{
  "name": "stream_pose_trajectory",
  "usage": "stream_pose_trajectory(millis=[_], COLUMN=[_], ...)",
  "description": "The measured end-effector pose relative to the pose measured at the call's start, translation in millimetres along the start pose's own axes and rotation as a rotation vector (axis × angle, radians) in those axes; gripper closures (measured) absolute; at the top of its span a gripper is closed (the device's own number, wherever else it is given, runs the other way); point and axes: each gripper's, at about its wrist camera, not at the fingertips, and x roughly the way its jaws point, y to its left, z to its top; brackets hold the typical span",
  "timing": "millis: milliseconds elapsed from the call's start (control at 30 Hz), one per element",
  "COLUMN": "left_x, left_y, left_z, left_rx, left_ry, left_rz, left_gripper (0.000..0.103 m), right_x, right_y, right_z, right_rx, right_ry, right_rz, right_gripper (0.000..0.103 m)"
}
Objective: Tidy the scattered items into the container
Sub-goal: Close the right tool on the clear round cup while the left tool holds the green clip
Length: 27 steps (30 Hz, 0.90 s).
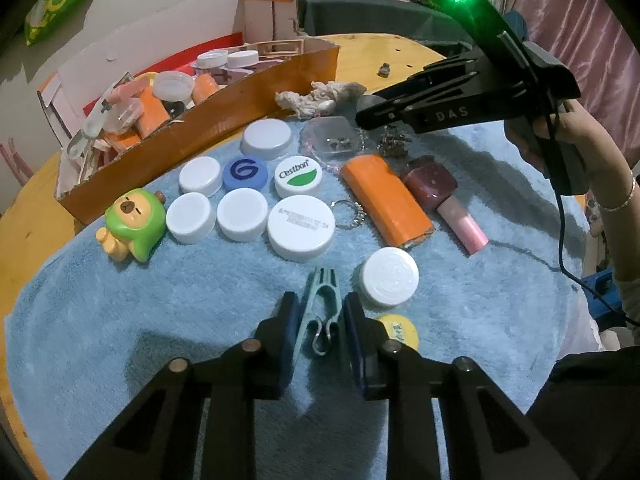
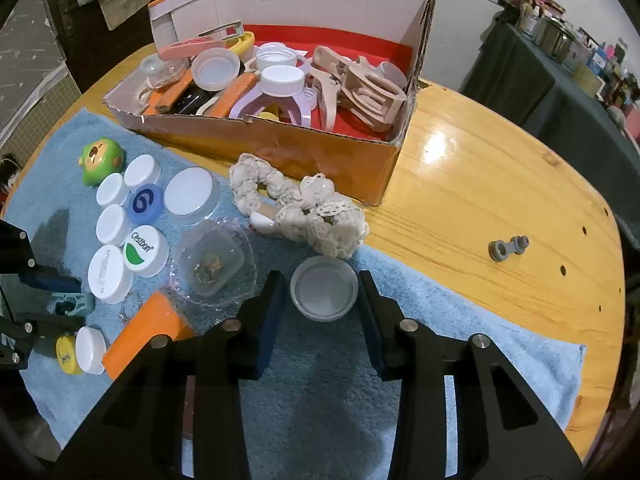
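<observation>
An orange cardboard box partly filled with caps and clips stands at the back of a blue towel. My left gripper is open around a pale green clothes peg lying on the towel; the pads sit close on either side of it. My right gripper is open around an upturned translucent lid, and it also shows in the left wrist view. Several white caps, a green bear toy and an orange case lie scattered.
A cream lace scrunchie lies by the box front. A clear dish with trinkets, a pink bottle, a yellow cap and a key ring are on the towel. A grey fitting sits on the wooden table.
</observation>
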Motion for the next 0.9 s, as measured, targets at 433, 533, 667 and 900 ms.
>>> stream_pose_trajectory(millis=[433,533,667,900], left_x=[-5,-5,-5,-5], left_y=[0,0,0,0], left_z=[-6,-6,-6,-6], left_rx=[-0.006,-0.002,-0.005,-0.006], left_ry=[-0.005,-0.005,-0.005,-0.006], left_rz=[-0.009,-0.007,-0.008,-0.008], left_gripper=[0.078,0.078,0.078,0.078], right_x=[-1,3,4,2], right_y=[-1,0,1,-1], right_z=[4,2,4,5], right_rx=[0.008,0.005,-0.002,0.007], right_ry=[0.001,0.010,0.010,-0.001], right_rz=[-0.019,-0.018,-0.031,-0.035], right_gripper=[0.071,0.071,0.073,0.073])
